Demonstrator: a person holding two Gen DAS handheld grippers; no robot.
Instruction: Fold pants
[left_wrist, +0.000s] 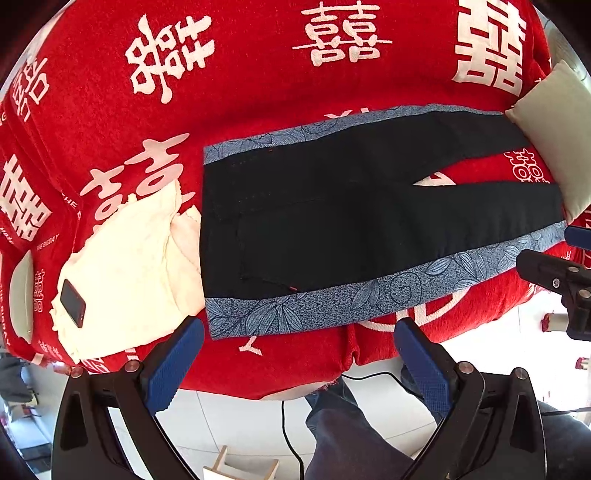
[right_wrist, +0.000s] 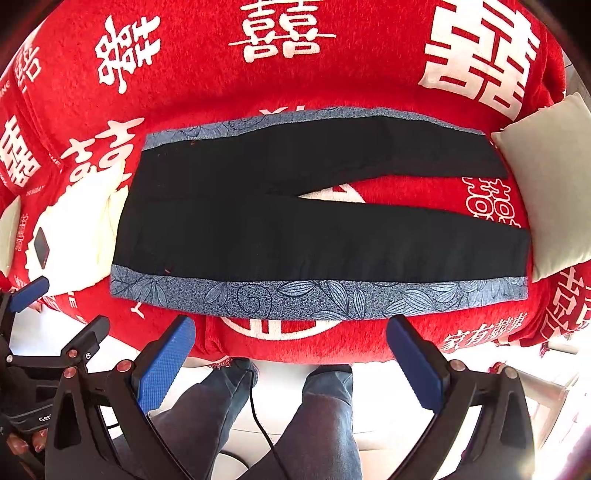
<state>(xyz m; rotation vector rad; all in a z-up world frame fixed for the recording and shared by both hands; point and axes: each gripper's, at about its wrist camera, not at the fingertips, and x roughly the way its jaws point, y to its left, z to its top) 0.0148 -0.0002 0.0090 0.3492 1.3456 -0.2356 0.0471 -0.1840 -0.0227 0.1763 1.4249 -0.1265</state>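
One pair of black pants with blue floral side stripes (right_wrist: 314, 236) lies flat on the red blanket (right_wrist: 295, 74). Left gripper (left_wrist: 299, 363) and right gripper (right_wrist: 291, 360): fingers spread, empty. Two cream cushions (right_wrist: 550, 184), one partly cut off.

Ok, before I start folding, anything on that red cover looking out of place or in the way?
The pants lie flat, legs spread in a narrow V, nothing torn or bunched. One oddity: a dark phone lies loose on the cream cloth just beyond the waistband, and a pale cushion touches the leg ends. Both grippers are open, holding nothing.
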